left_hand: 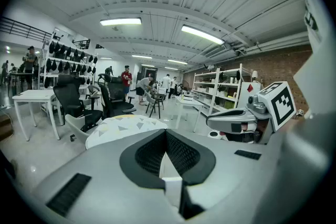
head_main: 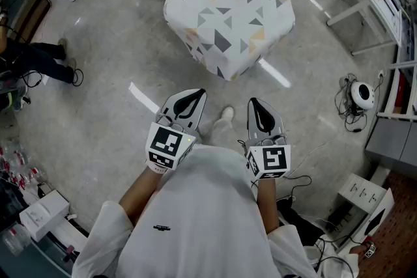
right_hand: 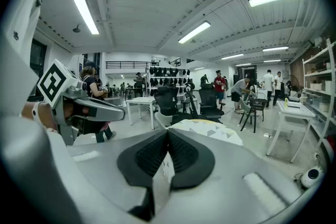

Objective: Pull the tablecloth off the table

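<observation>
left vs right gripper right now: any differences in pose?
In the head view the left gripper leans right, while the right gripper leans slightly left. The left gripper's tip sits nearer the tablecloth than the right gripper's. Shared: both have fingers shut on nothing, short of the tablecloth.

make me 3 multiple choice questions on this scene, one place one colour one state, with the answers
1. Where is the tablecloth? A) on the floor B) draped over the table C) on a chair
2. Its triangles are: A) red and blue B) green and pink C) grey and yellow
3. The left gripper and right gripper are: A) both shut, empty B) both open C) shut on the cloth
Answers: B, it covers the table ahead; C, plain in the head view; A, the fingers meet with nothing between.
</observation>
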A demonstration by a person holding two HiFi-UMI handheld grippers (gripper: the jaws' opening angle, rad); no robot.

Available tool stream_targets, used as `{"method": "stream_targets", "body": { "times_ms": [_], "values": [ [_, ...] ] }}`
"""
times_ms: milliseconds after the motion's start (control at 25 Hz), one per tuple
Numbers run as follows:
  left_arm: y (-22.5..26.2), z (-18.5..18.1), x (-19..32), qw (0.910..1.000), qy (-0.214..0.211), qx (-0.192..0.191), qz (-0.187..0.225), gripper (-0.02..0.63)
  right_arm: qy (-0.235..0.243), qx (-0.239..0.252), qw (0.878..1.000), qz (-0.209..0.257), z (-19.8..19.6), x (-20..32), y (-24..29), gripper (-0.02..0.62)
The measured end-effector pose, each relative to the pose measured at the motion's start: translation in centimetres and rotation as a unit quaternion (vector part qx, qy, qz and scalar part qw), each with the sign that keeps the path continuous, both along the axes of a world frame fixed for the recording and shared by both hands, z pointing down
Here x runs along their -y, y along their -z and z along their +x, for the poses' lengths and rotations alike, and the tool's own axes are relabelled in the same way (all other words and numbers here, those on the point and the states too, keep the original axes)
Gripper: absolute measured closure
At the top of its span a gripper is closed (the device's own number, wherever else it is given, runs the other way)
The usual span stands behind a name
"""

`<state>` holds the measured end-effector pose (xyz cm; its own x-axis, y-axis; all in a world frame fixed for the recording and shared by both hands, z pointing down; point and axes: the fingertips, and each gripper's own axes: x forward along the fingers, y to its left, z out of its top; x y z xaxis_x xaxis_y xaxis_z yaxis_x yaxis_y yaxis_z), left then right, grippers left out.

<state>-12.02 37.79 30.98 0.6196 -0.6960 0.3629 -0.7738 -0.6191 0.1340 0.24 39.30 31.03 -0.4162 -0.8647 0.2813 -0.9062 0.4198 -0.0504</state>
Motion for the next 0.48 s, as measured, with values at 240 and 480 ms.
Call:
{"method": "stream_targets", "body": {
  "times_ms": [240,480],
  "values": [
    [-0.8,-2.9,-2.9,0.9999,0.006,-0.005,-0.008,0.600,-0.014,0.002,1.000,0.012,-2.5,-1.6,-0.1,0.583],
    [-0.9,-2.4,-3.9,0.9998,0.017,-0.008,-0.010,0.600,-0.011,0.015,1.000,0.018,-1.6,-2.2,0.2,0.584]
  ]
}}
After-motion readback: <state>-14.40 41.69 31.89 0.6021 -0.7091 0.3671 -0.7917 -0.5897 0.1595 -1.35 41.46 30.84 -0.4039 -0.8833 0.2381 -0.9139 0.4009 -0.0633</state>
